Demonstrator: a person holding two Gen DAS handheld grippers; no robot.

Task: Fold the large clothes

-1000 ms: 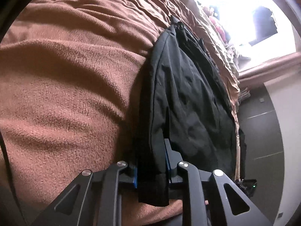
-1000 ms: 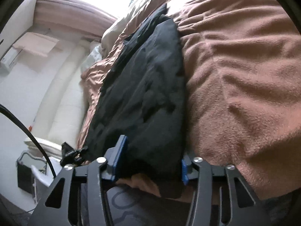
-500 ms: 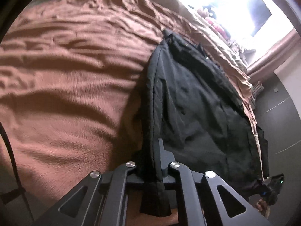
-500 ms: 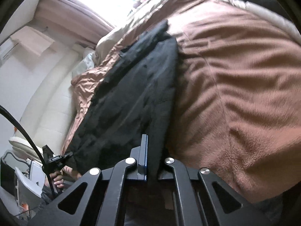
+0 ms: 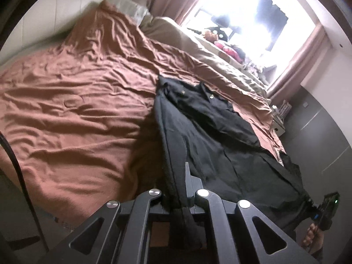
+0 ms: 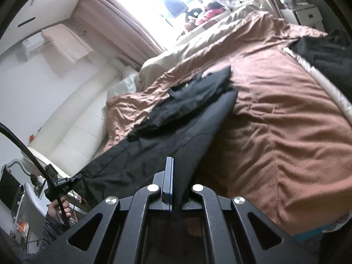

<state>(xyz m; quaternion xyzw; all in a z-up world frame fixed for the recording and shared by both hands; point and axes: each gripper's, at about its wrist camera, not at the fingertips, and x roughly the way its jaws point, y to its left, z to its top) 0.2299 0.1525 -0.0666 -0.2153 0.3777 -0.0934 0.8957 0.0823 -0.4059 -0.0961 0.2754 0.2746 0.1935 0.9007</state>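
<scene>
My two claws pinch the garment (image 5: pixel 211 136) at the bed's (image 5: pixel 77 110) near edge; its far end lies mid-bed, pillows (image 5: pixel 129 6) behind.

I see a bed (image 5: pixel 72 114) under a rumpled brown blanket (image 6: pixel 286 118). A black garment (image 5: pixel 209 129) lies on it; a beige duvet (image 5: pixel 204 50) sits at its one o'clock.

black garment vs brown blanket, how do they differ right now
The black garment is dark, smooth and partly lifted off the bed; the brown blanket is fuzzy, wrinkled and lies flat. The garment is pinched by the left hand-held gripper and right hand-held gripper; the blanket is ungripped. Both are fabric on one bed.
</scene>
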